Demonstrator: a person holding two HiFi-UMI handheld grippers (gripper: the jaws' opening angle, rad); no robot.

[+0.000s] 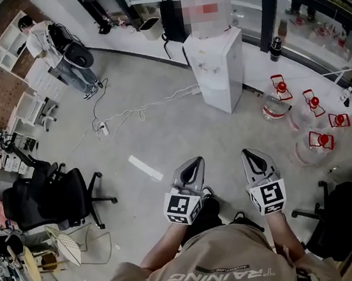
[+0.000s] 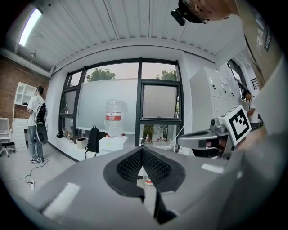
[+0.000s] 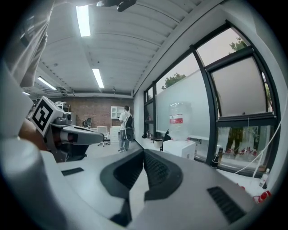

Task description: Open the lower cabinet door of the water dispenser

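Water dispenser at upper centre of head view: white, boxy, smooth-sided, standing on pale grey floor, well apart from both grippers; lower cabinet door flush with the front, shut. On top, large clear plastic bottle with red label, fill level not readable. At right of frame, on the floor, several rounded clear jugs with red caps, contents unclear. At lower centre, left gripper and right gripper, grey tapered shells, jaws of each pressed together on nothing. Ribbed black pads meeting at the tips.
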